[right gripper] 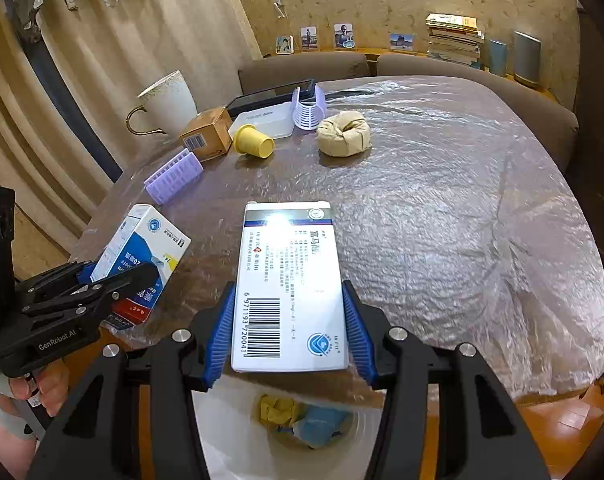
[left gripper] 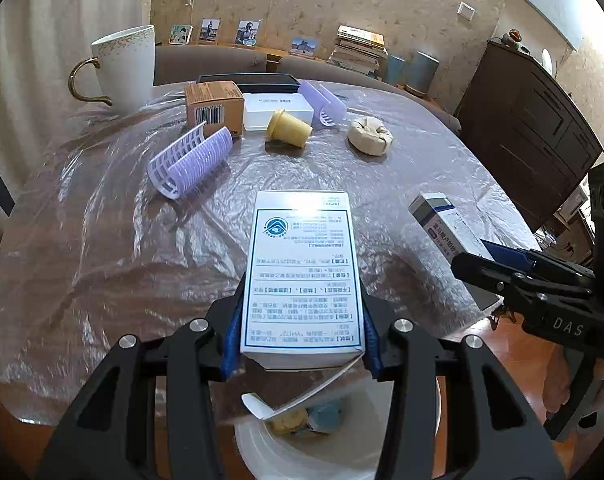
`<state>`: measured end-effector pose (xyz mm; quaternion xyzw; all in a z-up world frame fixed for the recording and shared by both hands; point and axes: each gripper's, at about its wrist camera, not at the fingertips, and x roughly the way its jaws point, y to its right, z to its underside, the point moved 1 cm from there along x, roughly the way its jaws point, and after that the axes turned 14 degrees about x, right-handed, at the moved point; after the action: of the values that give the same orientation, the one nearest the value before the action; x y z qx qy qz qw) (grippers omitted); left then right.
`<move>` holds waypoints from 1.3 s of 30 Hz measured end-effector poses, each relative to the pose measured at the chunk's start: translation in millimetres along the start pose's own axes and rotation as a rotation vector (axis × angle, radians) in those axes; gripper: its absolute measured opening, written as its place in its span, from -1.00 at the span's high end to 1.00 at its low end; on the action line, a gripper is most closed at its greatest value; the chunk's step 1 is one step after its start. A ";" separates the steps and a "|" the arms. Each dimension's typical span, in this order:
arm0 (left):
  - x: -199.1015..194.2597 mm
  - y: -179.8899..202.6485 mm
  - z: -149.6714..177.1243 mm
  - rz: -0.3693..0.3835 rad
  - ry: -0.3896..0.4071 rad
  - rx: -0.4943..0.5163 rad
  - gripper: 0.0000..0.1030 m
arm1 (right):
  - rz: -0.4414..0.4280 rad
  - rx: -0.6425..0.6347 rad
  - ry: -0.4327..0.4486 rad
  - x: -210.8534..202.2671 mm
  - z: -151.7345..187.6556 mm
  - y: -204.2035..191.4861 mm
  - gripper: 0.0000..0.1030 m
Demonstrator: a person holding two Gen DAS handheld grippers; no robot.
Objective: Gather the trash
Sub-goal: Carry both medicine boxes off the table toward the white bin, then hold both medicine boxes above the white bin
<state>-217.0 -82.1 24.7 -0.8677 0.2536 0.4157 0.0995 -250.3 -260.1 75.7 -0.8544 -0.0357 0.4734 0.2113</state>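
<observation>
My left gripper [left gripper: 300, 320] is shut on a white medicine box with blue print [left gripper: 302, 272], its end flap hanging open; the same box shows blue and red in the right wrist view [right gripper: 142, 256]. My right gripper [right gripper: 288, 328] is shut on a white box with a barcode [right gripper: 288, 288], also seen in the left wrist view [left gripper: 449, 228]. Both boxes are held at the table's near edge above a white trash bin [right gripper: 230, 440] that holds yellow and blue scraps [right gripper: 302, 416]. The bin also shows in the left wrist view [left gripper: 262, 452].
On the plastic-covered table [right gripper: 441, 200] lie purple hair rollers [left gripper: 190, 160], a brown carton [left gripper: 212, 106], a white flat box [left gripper: 278, 110], a yellow cup on its side [left gripper: 288, 128], a beige wrapped bundle [left gripper: 369, 134] and a white mug [left gripper: 124, 68]. A dark cabinet [left gripper: 529, 128] stands right.
</observation>
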 end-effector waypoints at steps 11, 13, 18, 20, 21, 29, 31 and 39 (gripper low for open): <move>-21.0 15.8 20.0 0.022 0.008 0.009 0.08 | -0.027 -0.010 -0.013 -18.3 19.1 1.2 0.03; -24.3 17.3 24.3 0.028 0.007 0.003 0.08 | -0.027 -0.014 -0.020 -21.2 24.4 1.9 0.03; -33.3 20.9 33.4 0.072 0.015 -0.009 0.08 | -0.038 -0.021 -0.031 -32.0 40.1 4.5 0.03; -36.1 22.7 37.8 0.086 0.014 -0.016 0.08 | -0.042 -0.021 -0.035 -36.3 46.4 6.2 0.03; -36.9 23.3 38.8 0.084 0.012 -0.013 0.08 | -0.043 -0.023 -0.038 -39.0 50.2 7.2 0.03; -44.6 41.7 59.5 0.072 -0.028 0.039 0.08 | -0.033 -0.027 -0.071 -47.4 73.3 16.1 0.03; -44.3 45.6 65.3 0.076 -0.040 0.044 0.08 | -0.035 -0.027 -0.081 -48.5 79.4 18.6 0.03; -34.3 61.1 90.5 0.074 -0.099 0.052 0.08 | -0.019 -0.051 -0.132 -41.9 102.7 20.2 0.03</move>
<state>-327.7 -87.1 -3.9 -0.8332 0.2911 0.4549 0.1191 -360.8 -255.7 53.5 -0.8260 -0.0696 0.5256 0.1914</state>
